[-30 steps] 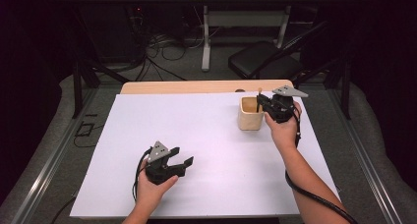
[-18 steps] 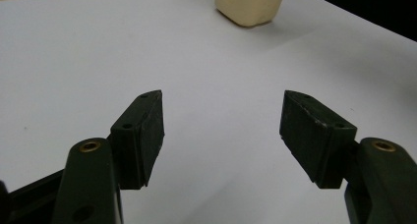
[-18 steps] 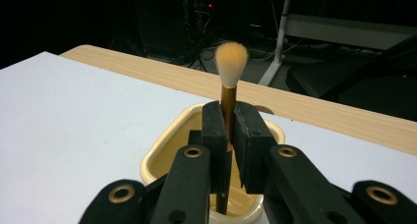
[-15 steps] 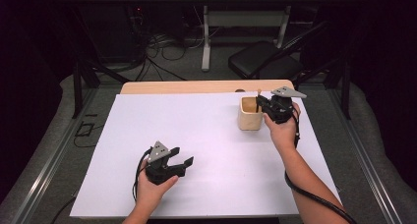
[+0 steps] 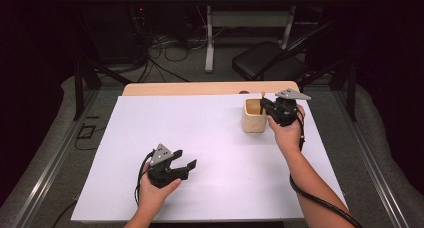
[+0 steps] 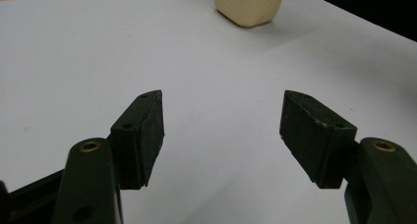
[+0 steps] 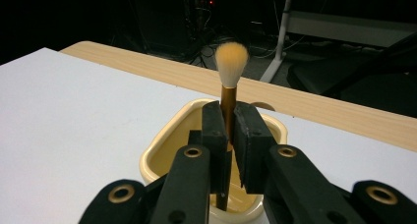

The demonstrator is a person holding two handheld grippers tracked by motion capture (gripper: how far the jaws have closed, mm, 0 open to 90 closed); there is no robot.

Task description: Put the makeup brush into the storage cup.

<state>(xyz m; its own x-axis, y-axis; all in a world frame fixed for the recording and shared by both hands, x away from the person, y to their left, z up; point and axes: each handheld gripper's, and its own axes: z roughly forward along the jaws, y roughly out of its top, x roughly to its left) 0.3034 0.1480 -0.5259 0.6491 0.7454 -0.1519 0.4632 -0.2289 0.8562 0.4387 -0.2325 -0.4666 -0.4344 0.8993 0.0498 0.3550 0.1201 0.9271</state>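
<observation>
The right tool (image 7: 228, 135) clenches the brown-handled, cream-bristled makeup brush (image 7: 229, 76) upright over the cream plastic cup (image 7: 162, 160) on the white desk (image 5: 200, 138). It should lower straight, releasing only once seated. The left tool (image 6: 221, 130) rests released.

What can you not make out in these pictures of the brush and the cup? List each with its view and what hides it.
- Brush handle's lower end, right gripper view: hidden behind the right claw and inside the cup.
- Cup's bottom inside, high view: its own wall blocks it.
- Cup's top, left gripper view: cut off by the upper edge.
</observation>
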